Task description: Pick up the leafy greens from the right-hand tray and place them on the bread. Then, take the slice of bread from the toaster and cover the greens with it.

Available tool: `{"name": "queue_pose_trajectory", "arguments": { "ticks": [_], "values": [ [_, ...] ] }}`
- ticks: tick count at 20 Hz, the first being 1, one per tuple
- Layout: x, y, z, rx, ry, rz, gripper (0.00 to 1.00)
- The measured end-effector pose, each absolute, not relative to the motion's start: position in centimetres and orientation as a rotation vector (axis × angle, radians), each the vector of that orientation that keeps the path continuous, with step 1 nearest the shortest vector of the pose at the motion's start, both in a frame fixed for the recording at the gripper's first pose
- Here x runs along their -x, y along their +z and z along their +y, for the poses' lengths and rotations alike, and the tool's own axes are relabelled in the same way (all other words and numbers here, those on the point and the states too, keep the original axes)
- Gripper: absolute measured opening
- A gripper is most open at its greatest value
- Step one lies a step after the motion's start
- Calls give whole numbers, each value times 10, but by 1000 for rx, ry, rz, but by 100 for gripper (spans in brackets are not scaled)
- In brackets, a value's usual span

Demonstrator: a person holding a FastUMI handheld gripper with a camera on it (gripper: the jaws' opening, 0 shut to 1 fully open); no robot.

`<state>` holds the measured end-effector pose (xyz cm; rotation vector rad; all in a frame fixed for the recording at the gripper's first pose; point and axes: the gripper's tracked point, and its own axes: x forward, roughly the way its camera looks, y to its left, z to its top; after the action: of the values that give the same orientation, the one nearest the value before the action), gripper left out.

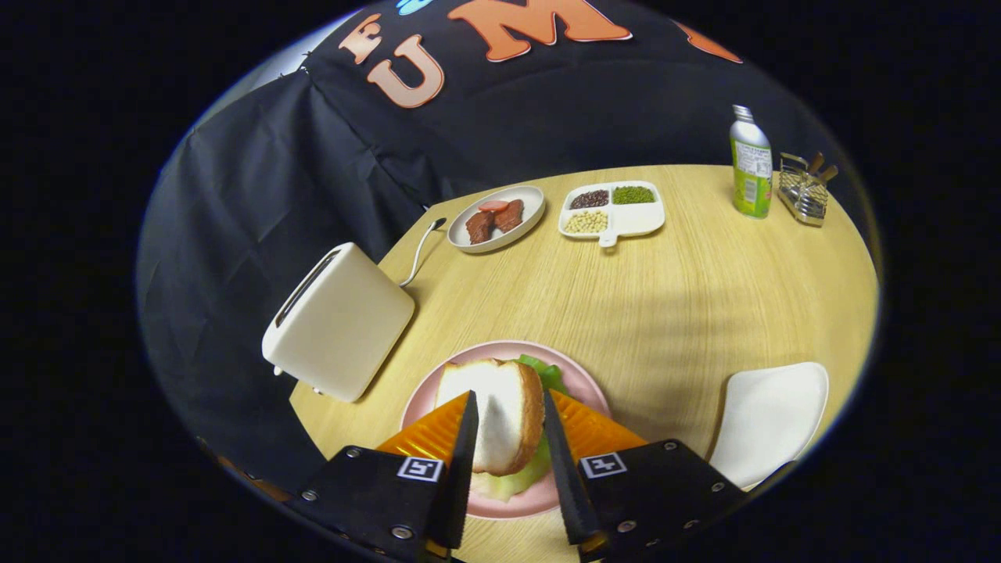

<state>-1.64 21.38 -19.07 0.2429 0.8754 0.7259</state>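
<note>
Bread slice (500, 414) over leafy greens (547, 374), between hand-held gripper (508, 422) fingers, grip unclear.

A wooden table (665, 313) filled the middle of the frame. At its far edge, upper centre, sat an oval plate (532, 221) with brown meat pieces (494, 220), and just right of it a divided dish (637, 220) of beans. At upper right stood a green bottle (751, 164) beside a wire rack (803, 193).
</note>
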Motion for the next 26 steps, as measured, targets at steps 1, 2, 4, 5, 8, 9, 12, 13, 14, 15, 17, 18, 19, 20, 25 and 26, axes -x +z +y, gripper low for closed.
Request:
{"name": "queue_pose_trajectory", "arguments": {
  "ticks": [1,2,4,5,8,9,12,13,14,15,17,18,19,20,25,26],
  "values": [
    [11,-186,208,-237,704,843,57],
    [7,-180,203,-234,691,804,60],
    [-1,-166,191,-208,656,716,68],
    [-4,-159,186,-189,640,674,72],
    [-17,-127,171,-159,591,535,82],
    [-20,-115,166,-158,571,488,86],
    [-30,-81,153,-164,514,350,90],
    [-33,-69,145,-160,483,299,91],
    [-35,-60,139,-152,456,255,92],
    [-36,-50,134,-145,432,214,92],
    [-36,-31,122,-130,394,140,92],
    [-36,-24,117,-126,376,116,93],
    [-34,-18,114,-126,368,98,92],
    [-33,-13,111,-133,358,85,93],
    [-35,-5,92,-113,293,34,94],
    [-33,-6,89,-107,279,31,94]
  ]
}}
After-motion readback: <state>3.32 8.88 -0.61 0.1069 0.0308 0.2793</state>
